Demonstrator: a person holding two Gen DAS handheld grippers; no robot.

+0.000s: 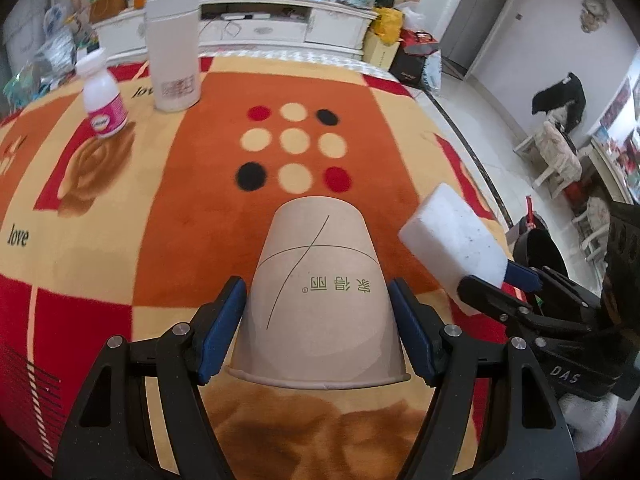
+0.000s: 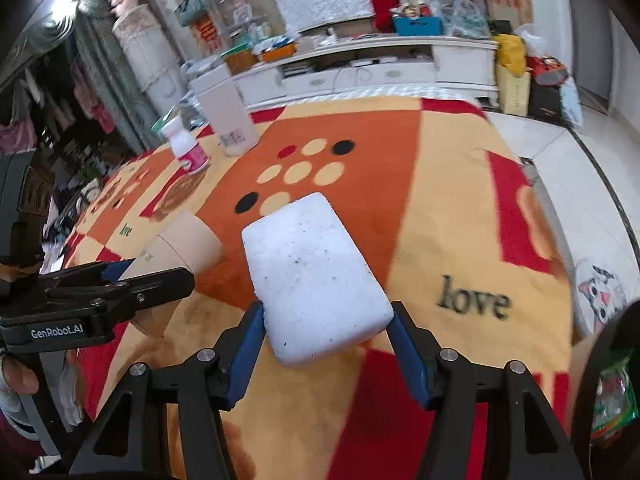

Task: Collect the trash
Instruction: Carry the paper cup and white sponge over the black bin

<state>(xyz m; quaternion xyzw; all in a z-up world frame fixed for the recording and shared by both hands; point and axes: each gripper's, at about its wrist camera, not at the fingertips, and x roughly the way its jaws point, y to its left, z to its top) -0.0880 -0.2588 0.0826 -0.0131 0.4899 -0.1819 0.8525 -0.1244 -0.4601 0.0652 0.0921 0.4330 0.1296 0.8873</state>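
Brown paper cup [image 1: 320,300]: one; foam block [image 2: 316,276]: one; bottles: two.

The left gripper [image 1: 318,330] is built from matte black plastic arms, and each finger [image 1: 222,330] is faced with a long blue pad. 2 round silver screw heads are set into each arm near its joint. The right gripper [image 2: 326,350] is made the same way: black arms, blue pads [image 2: 408,354], silver screws. White lettering is printed on both black bodies: "GenRobot.AI" on the left, "DAS" on the right.
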